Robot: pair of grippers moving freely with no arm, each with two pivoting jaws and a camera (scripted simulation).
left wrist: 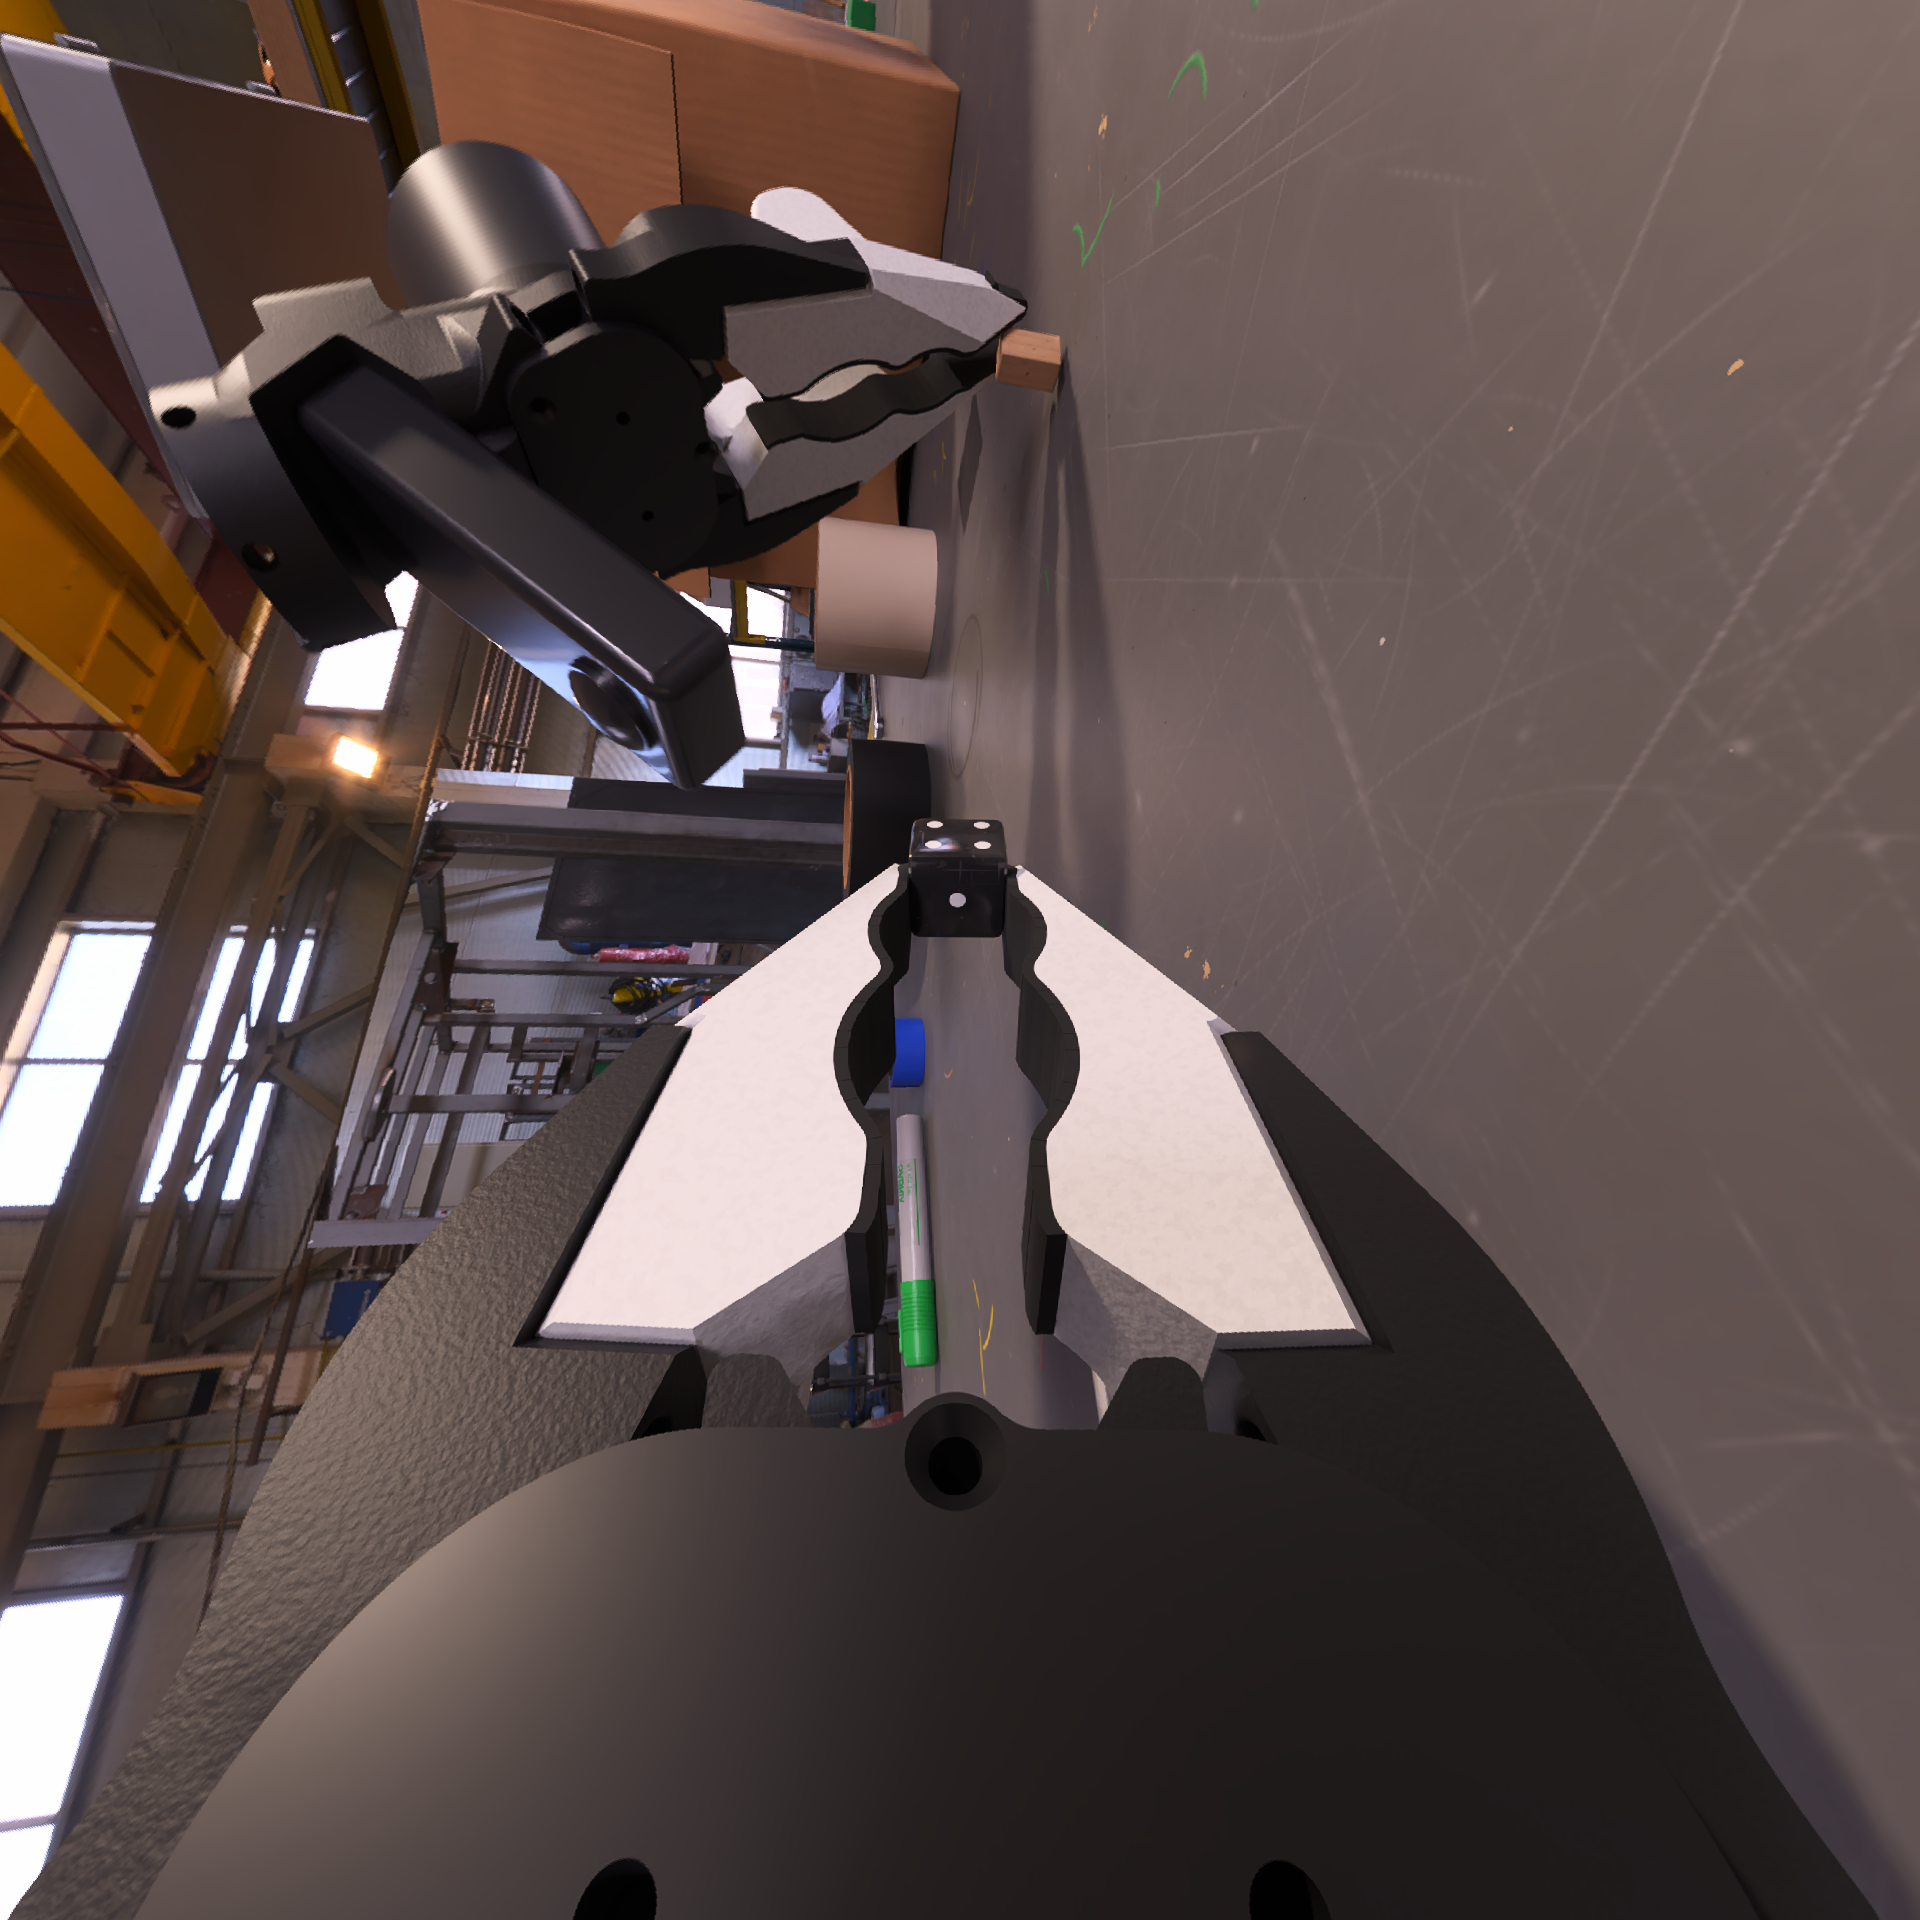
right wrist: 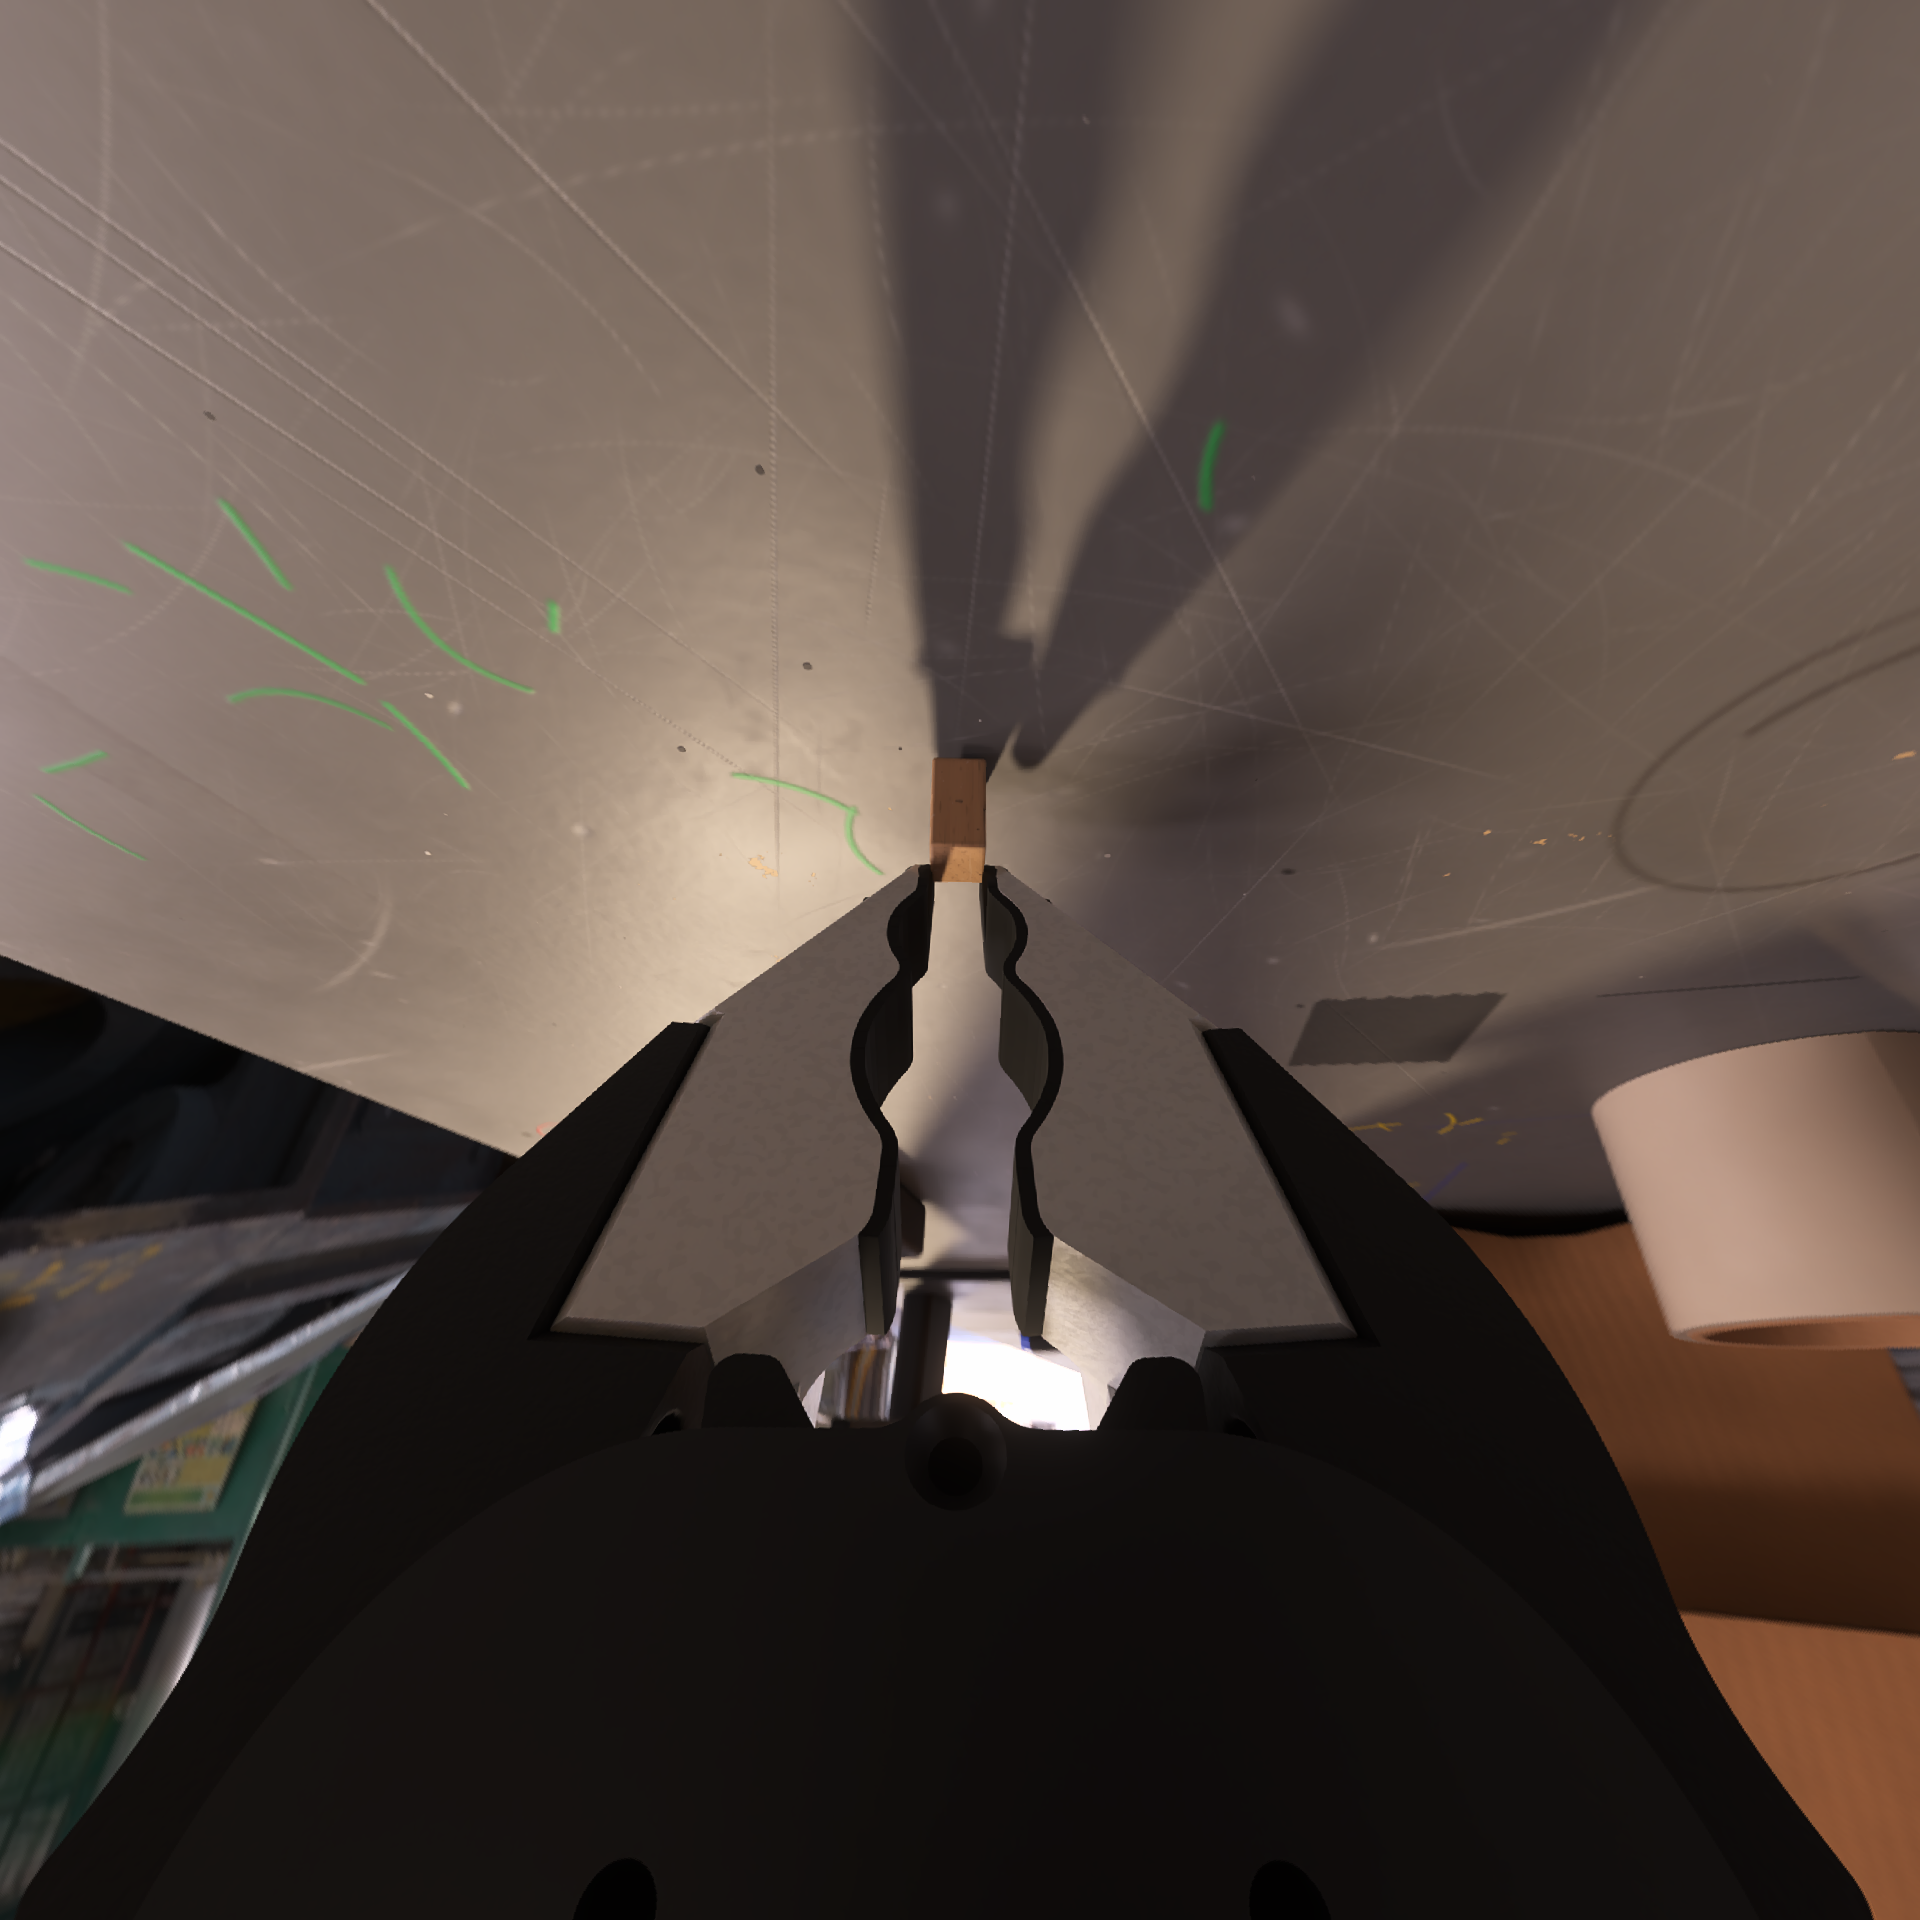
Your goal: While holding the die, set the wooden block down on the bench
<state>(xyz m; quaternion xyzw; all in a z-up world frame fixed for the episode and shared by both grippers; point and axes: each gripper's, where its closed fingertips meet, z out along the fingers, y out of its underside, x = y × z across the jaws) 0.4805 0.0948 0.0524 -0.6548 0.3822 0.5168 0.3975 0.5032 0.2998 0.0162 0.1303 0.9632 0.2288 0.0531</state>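
The small pale wooden block (right wrist: 958,816) sits pinched at its near end between the tips of the right gripper (right wrist: 958,878), its far end against the scratched grey bench surface (right wrist: 520,312). In the left wrist view the same block (left wrist: 1029,361) juts from the right gripper's (left wrist: 982,348) tips and meets the bench (left wrist: 1455,727), with its shadow right beside it.

The black die with white pips (left wrist: 957,876) is clamped between the fingertips of the left gripper (left wrist: 957,883), held just off the bench and well apart from the block.

Between the left gripper's fingers, farther off on the bench, lie a white marker with a green cap (left wrist: 915,1242) and a small blue cylinder (left wrist: 908,1051). A beige tape roll (left wrist: 878,600) stands on the bench between the two grippers, and a black roll (left wrist: 888,805) stands just behind the die. Brown cardboard boxes (left wrist: 686,104) rise beyond the right gripper. Green pen strokes (right wrist: 249,613) mark the bench to the block's left in the right wrist view, where the beige roll (right wrist: 1756,1184) shows at the right edge.
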